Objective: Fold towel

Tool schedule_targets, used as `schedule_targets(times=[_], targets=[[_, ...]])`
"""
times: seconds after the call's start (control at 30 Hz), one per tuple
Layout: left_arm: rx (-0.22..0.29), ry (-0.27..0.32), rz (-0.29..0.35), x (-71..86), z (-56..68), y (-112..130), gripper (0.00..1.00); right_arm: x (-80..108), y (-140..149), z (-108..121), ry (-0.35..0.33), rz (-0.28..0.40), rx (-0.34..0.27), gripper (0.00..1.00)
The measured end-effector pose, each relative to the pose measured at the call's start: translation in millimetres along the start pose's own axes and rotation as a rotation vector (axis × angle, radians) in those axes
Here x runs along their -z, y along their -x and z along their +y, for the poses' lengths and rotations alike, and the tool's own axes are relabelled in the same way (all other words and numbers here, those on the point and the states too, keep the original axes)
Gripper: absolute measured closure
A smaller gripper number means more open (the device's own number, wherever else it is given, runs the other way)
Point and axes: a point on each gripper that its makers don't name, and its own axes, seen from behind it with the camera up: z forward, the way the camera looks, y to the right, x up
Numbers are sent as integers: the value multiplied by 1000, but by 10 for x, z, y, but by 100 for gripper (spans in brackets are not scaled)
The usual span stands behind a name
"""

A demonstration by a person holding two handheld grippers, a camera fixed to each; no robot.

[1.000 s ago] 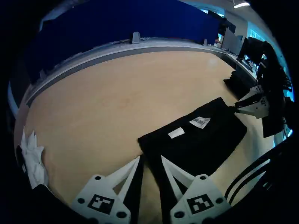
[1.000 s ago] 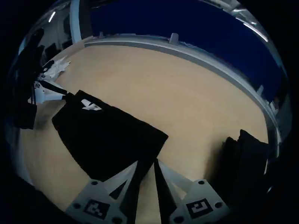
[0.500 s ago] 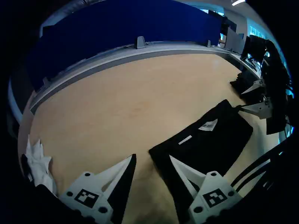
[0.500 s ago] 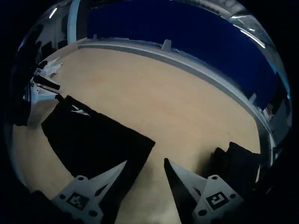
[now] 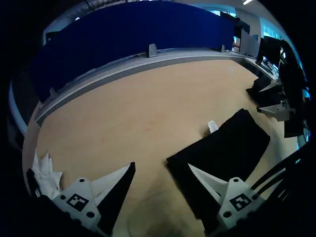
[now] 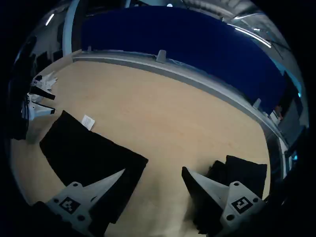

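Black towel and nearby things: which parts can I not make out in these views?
- Left gripper view: the black towel has its near edge behind a finger of the left gripper.
- Right gripper view: the dark pile is partly behind a finger of the right gripper; layers uncountable.
- Right gripper view: the white tag is too small for any print.
- Left gripper view: the white cloth is cut off at the view's edge.

left hand-held gripper (image 5: 160, 164) agape, right hand-held gripper (image 6: 153, 170) agape

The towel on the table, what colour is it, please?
Black towel, clearest in the right gripper view.
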Motion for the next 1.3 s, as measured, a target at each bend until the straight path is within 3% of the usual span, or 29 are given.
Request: schedule_targets(times=[0.37, 0.8, 1.07, 1.3], targets=[[21, 8, 2, 177, 25, 104, 12, 171, 78, -125, -27, -5, 15, 0], [75, -6, 3, 549, 84, 413, 12, 544, 326, -317, -48, -6, 7, 0], [94, -13, 3, 625, 78, 483, 12, 606, 394, -340, -59, -8, 1, 0], [120, -39, 12, 785, 55, 567, 12, 622, 425, -410, -103, -8, 32, 0]])
